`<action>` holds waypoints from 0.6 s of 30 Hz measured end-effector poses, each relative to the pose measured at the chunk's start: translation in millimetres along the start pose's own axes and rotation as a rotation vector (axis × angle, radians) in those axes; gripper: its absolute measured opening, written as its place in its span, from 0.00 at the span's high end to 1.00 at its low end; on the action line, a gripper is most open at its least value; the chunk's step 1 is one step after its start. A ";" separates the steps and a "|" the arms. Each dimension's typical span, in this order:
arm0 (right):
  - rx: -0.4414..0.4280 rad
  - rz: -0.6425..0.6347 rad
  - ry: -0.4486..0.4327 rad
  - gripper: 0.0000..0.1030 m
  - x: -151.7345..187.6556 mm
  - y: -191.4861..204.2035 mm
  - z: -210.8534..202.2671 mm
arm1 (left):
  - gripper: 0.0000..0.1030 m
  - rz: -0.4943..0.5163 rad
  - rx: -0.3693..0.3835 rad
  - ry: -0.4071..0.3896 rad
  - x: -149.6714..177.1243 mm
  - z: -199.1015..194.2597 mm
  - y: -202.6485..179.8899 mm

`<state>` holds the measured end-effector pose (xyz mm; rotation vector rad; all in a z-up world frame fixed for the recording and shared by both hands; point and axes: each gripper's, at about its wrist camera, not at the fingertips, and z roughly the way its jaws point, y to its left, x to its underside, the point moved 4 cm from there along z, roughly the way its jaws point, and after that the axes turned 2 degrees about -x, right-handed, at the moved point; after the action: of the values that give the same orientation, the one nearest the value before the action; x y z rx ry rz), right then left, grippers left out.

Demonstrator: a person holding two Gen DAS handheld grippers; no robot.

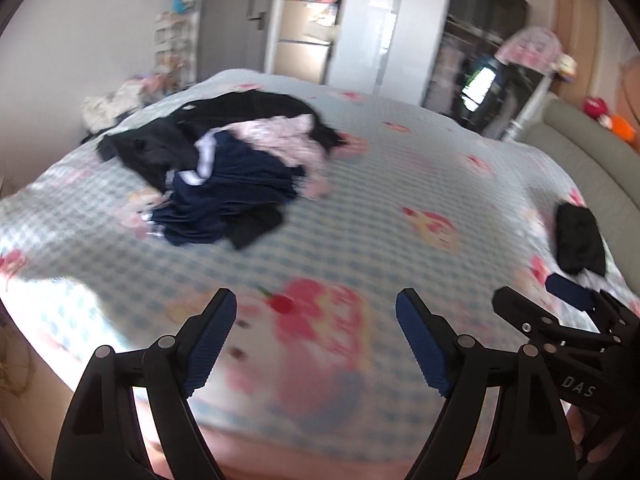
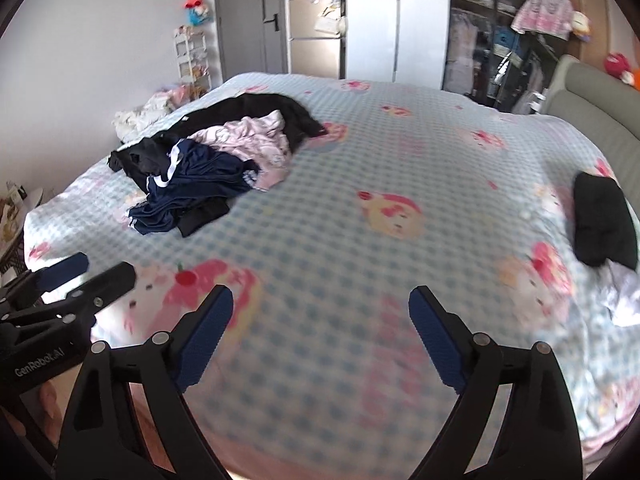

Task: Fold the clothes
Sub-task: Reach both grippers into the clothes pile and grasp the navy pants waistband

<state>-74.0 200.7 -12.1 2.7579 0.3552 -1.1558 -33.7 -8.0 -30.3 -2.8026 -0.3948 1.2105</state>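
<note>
A heap of unfolded clothes [image 1: 224, 164] [image 2: 208, 160] lies on the far left of the bed: a navy garment [image 2: 192, 196] with white trim, a pale pink one [image 2: 256, 140] and black ones [image 2: 272, 112]. A folded black garment [image 1: 580, 240] [image 2: 604, 224] rests at the bed's right side. My left gripper [image 1: 316, 304] hovers open over the near bedspread, nothing between its fingers. My right gripper [image 2: 320, 300] is open too, empty, beside the left gripper [image 2: 96, 268]. In the left wrist view the right gripper [image 1: 536, 300] shows at the right edge.
The bed [image 2: 360, 240] carries a blue-checked cover with pink cartoon prints. A grey headboard [image 2: 592, 96] runs along the right. Beyond stand a door [image 2: 248, 20], a small fridge [image 2: 316, 44], a white wardrobe [image 2: 396, 20] and dark open shelves [image 2: 496, 48]. More cloth [image 2: 140, 116] lies off the far left edge.
</note>
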 end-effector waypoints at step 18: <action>-0.147 -0.034 0.116 0.11 -101.3 131.9 249.0 | 0.18 -0.425 0.023 0.092 -67.3 198.2 173.2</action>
<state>-278.3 4.8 -109.7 2.7055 0.4816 -0.9388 -185.3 -201.1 -146.7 -2.5542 -0.9042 0.9798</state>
